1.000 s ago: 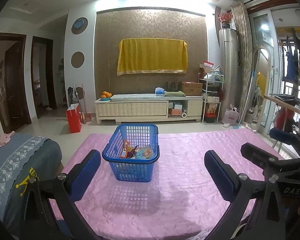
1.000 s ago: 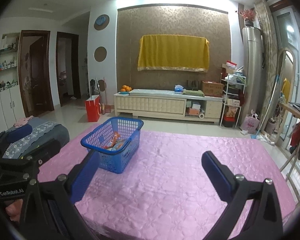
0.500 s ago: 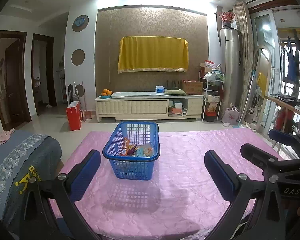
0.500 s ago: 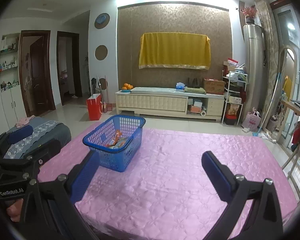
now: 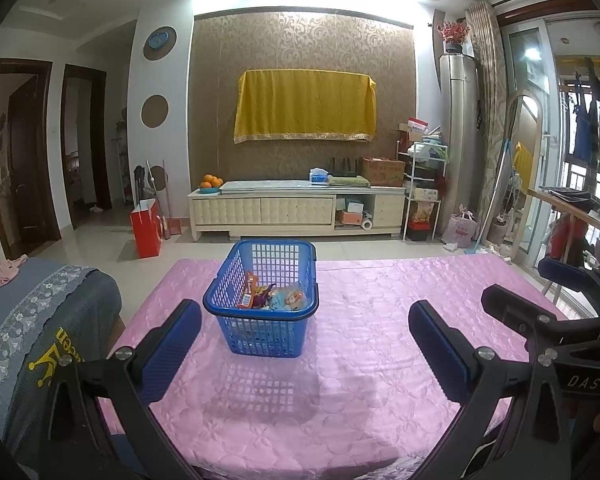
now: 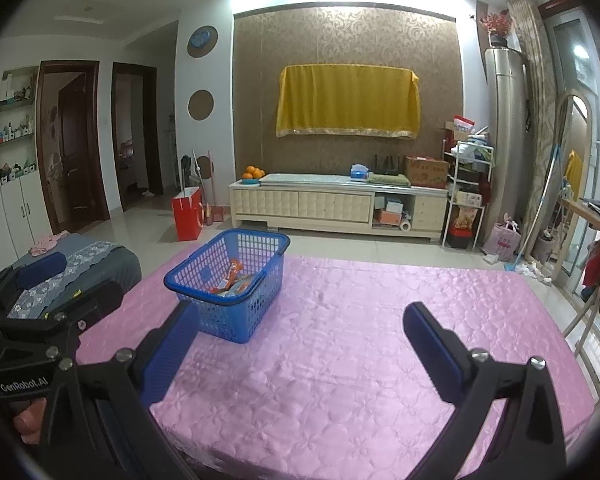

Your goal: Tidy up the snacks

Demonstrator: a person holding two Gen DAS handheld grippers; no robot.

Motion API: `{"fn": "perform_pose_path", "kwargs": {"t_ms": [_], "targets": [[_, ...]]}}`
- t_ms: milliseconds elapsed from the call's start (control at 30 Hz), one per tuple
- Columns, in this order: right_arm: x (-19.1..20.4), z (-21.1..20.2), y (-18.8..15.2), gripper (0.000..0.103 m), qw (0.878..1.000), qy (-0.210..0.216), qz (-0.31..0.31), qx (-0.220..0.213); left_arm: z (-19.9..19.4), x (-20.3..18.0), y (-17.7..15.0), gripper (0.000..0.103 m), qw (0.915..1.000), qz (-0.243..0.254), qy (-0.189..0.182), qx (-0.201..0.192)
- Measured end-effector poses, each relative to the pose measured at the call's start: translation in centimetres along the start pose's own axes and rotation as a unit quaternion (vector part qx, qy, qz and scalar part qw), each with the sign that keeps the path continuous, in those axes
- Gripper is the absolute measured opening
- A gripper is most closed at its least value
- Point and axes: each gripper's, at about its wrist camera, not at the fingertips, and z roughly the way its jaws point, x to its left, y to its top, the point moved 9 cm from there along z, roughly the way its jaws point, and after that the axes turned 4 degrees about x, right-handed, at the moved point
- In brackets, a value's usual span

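A blue plastic basket (image 5: 265, 316) stands on the pink quilted table cover (image 5: 360, 380), with several snack packets (image 5: 270, 296) lying inside it. My left gripper (image 5: 305, 344) is open, held back near the table's front edge, and the basket sits ahead between its blue-padded fingers (image 5: 172, 350). My right gripper (image 6: 300, 344) is also open and holds nothing. In the right wrist view the basket (image 6: 230, 284) lies ahead to the left, with the snack packets (image 6: 232, 278) showing over its rim. The left gripper's body (image 6: 40, 312) shows at that view's left edge.
A grey covered seat (image 5: 32, 320) stands to the table's left. Beyond the table are tiled floor, a cream TV cabinet (image 5: 296, 210), a red bag (image 5: 145, 228) and a cluttered rack (image 5: 424, 184). A railing and hanging clothes (image 5: 576, 216) are at the right.
Both grippers have pulled slightly back and up from the table; the basket appears a little farther and higher in view. Both stay open and empty.
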Motion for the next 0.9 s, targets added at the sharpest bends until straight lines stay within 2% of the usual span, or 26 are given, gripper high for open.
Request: {"fn": "perform_pose_path", "kwargs": {"t_ms": [900], "targets": [[0.16, 0.23, -0.86, 0.103, 1.0, 0.005, 0.001, 0.006, 0.15, 0.13, -0.33, 0.102, 0.9999, -0.001, 0.009, 0.008]]}}
